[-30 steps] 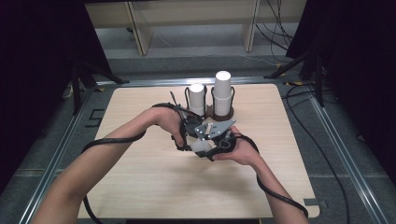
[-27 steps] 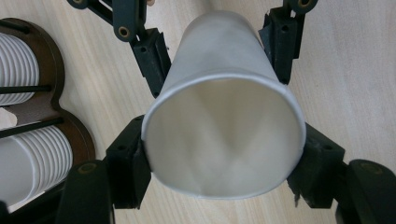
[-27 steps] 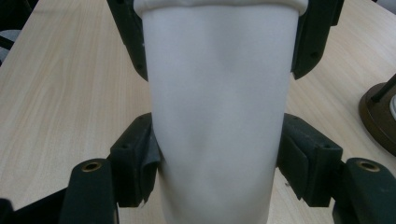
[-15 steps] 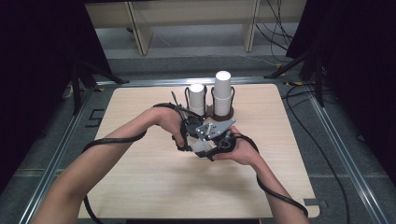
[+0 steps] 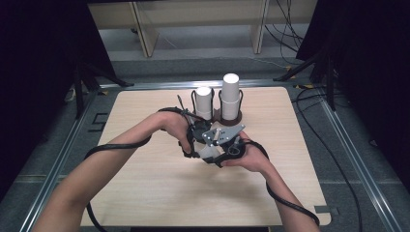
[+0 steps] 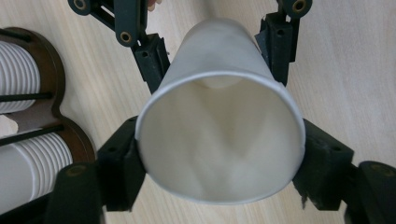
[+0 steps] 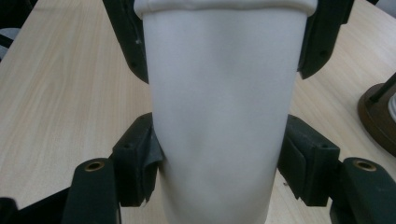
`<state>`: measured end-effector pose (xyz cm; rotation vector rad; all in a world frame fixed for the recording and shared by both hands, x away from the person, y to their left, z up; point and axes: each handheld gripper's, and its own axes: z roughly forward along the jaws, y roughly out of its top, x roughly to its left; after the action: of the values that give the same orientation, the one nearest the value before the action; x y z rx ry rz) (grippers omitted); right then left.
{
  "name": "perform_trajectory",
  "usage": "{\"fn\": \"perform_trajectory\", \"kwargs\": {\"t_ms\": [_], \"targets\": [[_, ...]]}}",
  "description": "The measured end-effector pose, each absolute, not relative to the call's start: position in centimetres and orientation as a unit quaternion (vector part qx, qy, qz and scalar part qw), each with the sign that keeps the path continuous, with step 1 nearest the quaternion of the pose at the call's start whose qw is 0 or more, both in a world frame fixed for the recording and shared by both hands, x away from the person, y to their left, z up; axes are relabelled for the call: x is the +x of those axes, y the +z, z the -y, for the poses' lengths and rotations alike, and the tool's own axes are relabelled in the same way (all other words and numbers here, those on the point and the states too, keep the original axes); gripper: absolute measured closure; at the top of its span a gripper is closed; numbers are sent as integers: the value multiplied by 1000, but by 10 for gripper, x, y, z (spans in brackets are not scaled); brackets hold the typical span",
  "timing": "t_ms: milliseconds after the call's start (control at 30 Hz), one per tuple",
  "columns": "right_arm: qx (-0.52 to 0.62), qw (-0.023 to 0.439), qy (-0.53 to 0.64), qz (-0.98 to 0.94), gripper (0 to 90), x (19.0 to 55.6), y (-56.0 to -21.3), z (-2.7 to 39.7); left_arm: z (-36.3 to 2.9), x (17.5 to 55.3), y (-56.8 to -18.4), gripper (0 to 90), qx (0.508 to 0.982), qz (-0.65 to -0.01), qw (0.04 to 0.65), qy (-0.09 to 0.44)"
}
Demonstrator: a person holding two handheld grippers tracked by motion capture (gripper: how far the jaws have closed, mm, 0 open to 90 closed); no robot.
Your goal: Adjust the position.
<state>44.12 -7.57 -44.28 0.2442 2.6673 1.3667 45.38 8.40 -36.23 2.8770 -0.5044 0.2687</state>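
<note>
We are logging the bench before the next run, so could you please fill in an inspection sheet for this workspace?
Surface: light wooden table, bare around the hands.
Job's things: one white paper cup, between both pairs of jaws, mouth towards the left gripper's camera; two cup stacks in a dark wooden holder at the far edge.
Clutter: nothing seen.
Grippers: left gripper at the cup's rim, jaws just been opening; right gripper shut on the cup's body.
Cables: black cable trails from each gripper; more on the floor.
Surroundings: dark curtains, pale shelving behind.
</note>
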Motion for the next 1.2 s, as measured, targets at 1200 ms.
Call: {"fn": "perform_trajectory", "kwargs": {"t_ms": [1200], "targets": [[194,141,543,-805,347,432,-452,137,-153,435,-393,111,900,-35,397,175]]}}
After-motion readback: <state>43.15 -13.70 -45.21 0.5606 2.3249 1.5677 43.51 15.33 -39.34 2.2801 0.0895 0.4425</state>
